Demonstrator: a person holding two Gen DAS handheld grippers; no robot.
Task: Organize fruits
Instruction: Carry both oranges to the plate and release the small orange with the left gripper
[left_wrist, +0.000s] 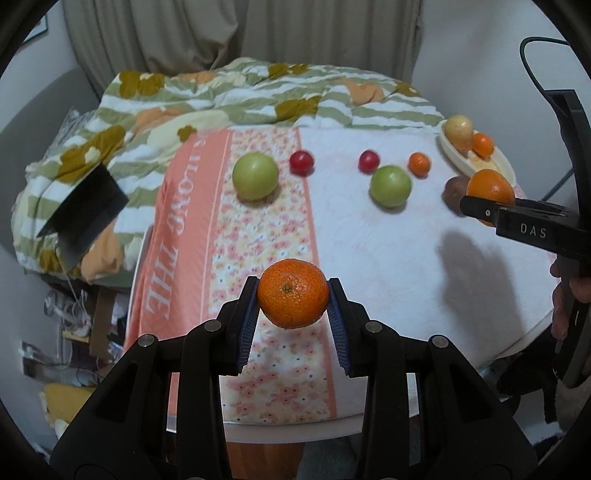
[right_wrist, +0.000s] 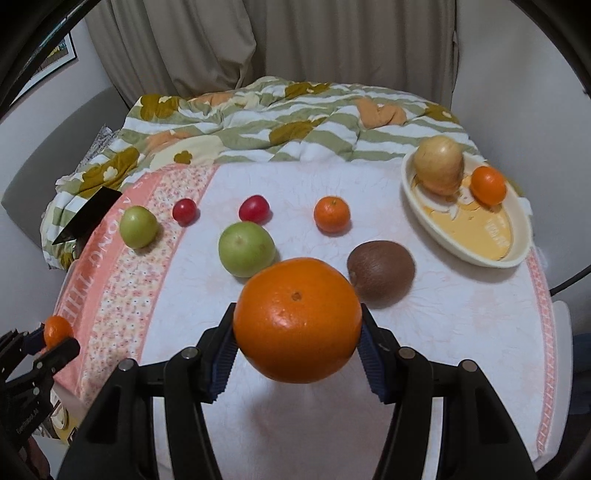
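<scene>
My left gripper (left_wrist: 292, 299) is shut on a small mandarin (left_wrist: 292, 293) and holds it above the near left of the table. My right gripper (right_wrist: 297, 332) is shut on a large orange (right_wrist: 297, 321) above the table's middle; it also shows in the left wrist view (left_wrist: 490, 190). On the cloth lie two green apples (right_wrist: 246, 249) (right_wrist: 138, 226), two red plums (right_wrist: 253, 209) (right_wrist: 184, 211), a small mandarin (right_wrist: 331, 214) and a brown kiwi (right_wrist: 381, 267). A cream oval dish (right_wrist: 519, 221) at the far right holds a yellow pear (right_wrist: 439, 170) and a small orange (right_wrist: 488, 185).
A green and white flowered quilt (right_wrist: 280, 125) is bunched along the table's far edge. A black card (right_wrist: 88, 214) leans at the far left. The cloth has a pink flowered band (left_wrist: 258, 229) on the left. Curtains hang behind.
</scene>
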